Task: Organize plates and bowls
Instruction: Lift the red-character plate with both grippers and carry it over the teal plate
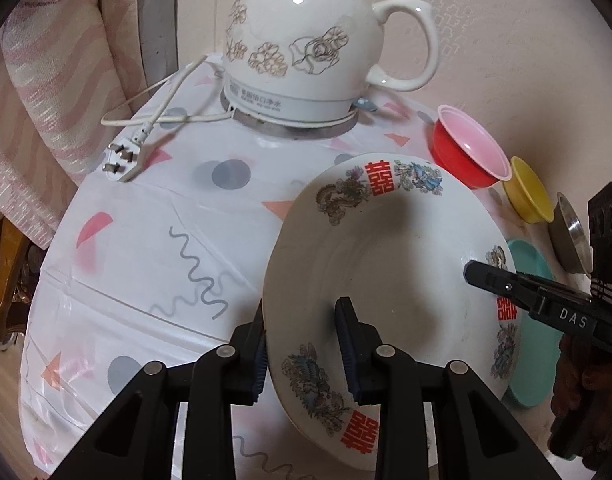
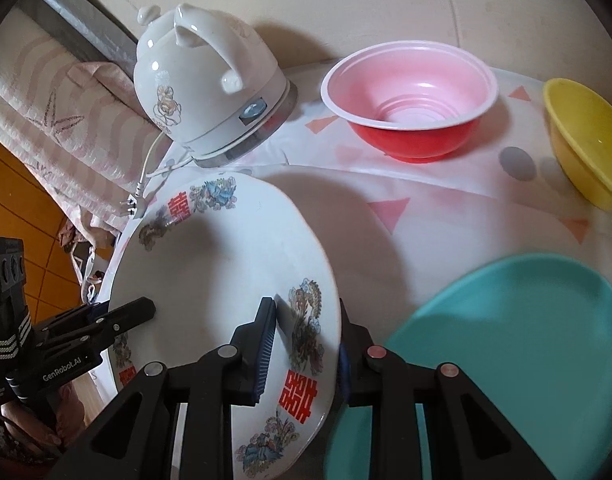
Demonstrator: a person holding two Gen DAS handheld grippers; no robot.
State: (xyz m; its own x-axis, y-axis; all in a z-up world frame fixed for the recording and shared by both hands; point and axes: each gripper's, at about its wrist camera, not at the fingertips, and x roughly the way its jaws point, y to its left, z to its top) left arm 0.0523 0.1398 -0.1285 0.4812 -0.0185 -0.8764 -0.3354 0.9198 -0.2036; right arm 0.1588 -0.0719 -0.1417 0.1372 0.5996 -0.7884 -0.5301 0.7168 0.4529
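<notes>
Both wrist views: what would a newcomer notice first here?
First, the white plate with red characters, held up at its rim by both the left gripper and the right gripper. Behind it stands the white ceramic kettle on the patterned tablecloth. To the right are a red bowl, a yellow bowl and a teal plate.

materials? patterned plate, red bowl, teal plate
Patterned plate: glazed ceramic, likely; white, printed decals, thick rim. Red bowl: thin plastic, probably disposable; stepped moulded rings, pale pink lining. Teal plate: matte plastic or melamine by its flat uniform colour; can't tell which.
</notes>
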